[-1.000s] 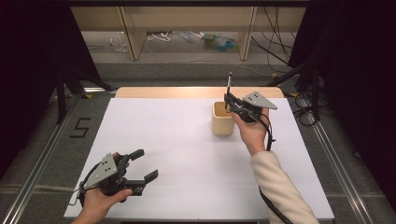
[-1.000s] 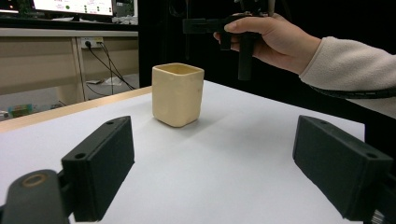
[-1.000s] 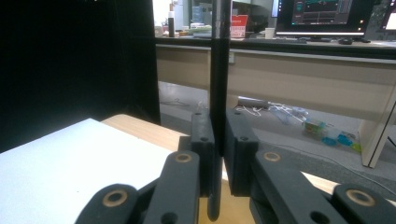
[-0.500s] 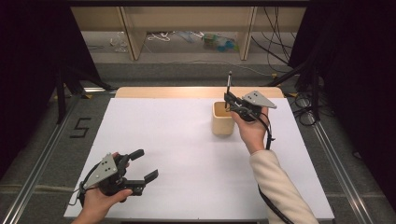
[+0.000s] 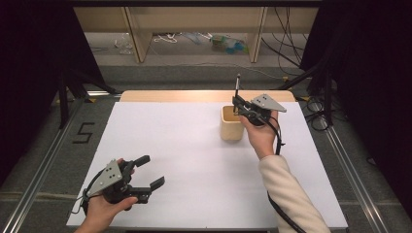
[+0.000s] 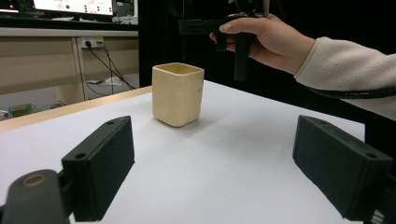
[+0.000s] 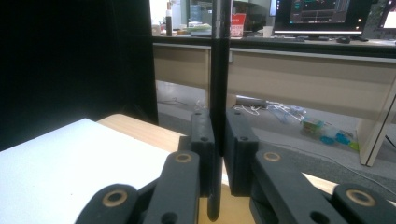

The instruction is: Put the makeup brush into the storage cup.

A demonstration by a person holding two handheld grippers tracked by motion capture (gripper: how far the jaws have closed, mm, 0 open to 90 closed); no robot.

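A cream square cup (image 5: 231,124) stands on the white table (image 5: 175,141), right of centre and towards the back. My right gripper (image 5: 237,103) hovers just over the cup's right rim, shut on a thin black pen (image 5: 238,83) that stands upright. In the right gripper view the pen (image 7: 219,84) runs vertically between the two jaws of the right gripper (image 7: 219,128). My left gripper (image 5: 151,172) rests near the front left of the table, open and holding nothing. Its view looks between the wide jaws of the left gripper (image 6: 212,168) towards the cup (image 6: 177,95), with the other hand (image 6: 271,39) above it.
A strip of bare wood (image 5: 170,95) edges the table at the back. Metal rails (image 5: 46,160) run along the floor on both sides, with a "5" mark (image 5: 83,132) at the left. Shelving and cables (image 5: 194,39) lie beyond the table.
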